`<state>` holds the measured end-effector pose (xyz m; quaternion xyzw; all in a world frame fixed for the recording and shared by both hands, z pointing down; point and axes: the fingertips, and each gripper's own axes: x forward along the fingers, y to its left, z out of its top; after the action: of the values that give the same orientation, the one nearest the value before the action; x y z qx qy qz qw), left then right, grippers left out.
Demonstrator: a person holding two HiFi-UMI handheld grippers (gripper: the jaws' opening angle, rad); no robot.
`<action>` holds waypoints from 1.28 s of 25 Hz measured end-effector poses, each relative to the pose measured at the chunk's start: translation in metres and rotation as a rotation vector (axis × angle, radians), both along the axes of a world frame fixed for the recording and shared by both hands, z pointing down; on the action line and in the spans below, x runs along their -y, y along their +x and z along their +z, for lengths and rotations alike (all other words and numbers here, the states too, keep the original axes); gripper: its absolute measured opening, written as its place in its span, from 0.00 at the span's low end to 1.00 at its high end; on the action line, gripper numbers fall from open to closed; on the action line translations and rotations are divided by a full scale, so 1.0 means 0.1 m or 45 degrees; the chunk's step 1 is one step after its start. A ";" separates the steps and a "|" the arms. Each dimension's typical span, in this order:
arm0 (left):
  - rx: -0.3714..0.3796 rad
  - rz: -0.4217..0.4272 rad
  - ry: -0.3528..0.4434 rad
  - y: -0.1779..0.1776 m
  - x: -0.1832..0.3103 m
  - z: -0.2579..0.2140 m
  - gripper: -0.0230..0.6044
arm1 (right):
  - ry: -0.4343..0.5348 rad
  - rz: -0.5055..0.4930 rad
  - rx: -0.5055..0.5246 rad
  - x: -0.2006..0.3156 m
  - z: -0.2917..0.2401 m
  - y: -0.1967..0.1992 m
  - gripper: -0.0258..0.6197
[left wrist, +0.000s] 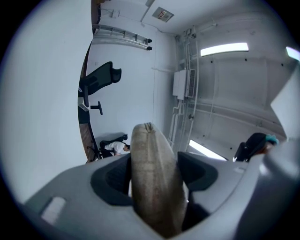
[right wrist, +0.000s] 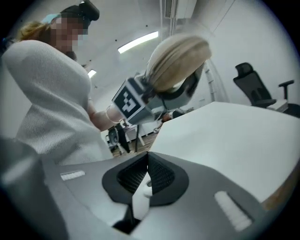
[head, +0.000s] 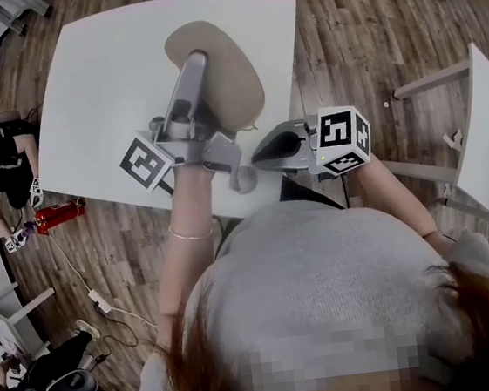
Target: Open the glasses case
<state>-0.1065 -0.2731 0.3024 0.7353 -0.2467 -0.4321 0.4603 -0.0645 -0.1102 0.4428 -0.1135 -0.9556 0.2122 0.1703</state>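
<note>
A wood floor [head: 366, 27] runs all round a white table [head: 92, 93], and the person stands at the table's near edge, looking down on it. The glasses case [head: 229, 78], a tan oval, is held up off the table, above its near right part. The left gripper [left wrist: 154, 171] has it, the two jaws pressed on either flat side, with the seam edge facing back along the gripper. That seam looks shut, so the opening proper seems not yet begun; this looks like the hold-and-present step. Just to the right and nearer the person, the right gripper [right wrist: 147, 158] is low by the table edge, its jaws pressed together with nothing between them. It faces the case from a short way off. Next, I judge, it must spread its jaws, reach the free lid edge and lift it while the left hand keeps its clamp steady
</note>
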 end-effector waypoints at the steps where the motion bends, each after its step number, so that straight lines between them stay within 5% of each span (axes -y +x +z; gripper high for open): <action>1: 0.009 -0.002 -0.001 -0.01 0.00 0.02 0.51 | 0.020 0.096 0.016 0.16 -0.02 0.04 0.04; 3: 0.039 0.001 -0.009 -0.01 -0.02 0.10 0.51 | 0.045 0.281 0.054 0.47 -0.06 0.14 0.05; 8: 0.064 -0.006 -0.060 -0.07 -0.12 0.41 0.51 | -0.036 0.565 0.311 0.91 -0.35 0.43 0.28; 11: 0.038 0.022 -0.046 -0.07 -0.20 0.56 0.51 | -0.279 0.578 0.464 0.93 -0.47 0.44 0.43; 15: 0.047 0.048 -0.048 -0.04 -0.28 0.81 0.51 | -0.558 0.599 0.478 0.94 -0.36 0.20 0.52; 21: 0.122 0.005 -0.060 -0.17 -0.34 1.10 0.52 | -0.691 0.642 0.370 0.80 -0.06 -0.05 0.45; 24: 0.238 -0.051 -0.137 -0.23 -0.34 1.32 0.53 | -0.674 0.694 0.285 0.78 0.11 -0.10 0.44; 32: 0.755 -0.102 -0.346 -0.26 -0.37 1.85 0.59 | -0.763 0.799 0.157 0.67 0.56 -0.11 0.37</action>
<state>-0.1321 -0.2361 0.4869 0.7506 -0.4540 -0.1802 0.4450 -0.0752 -0.1775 0.4992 0.1254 -0.8484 0.5144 -0.0003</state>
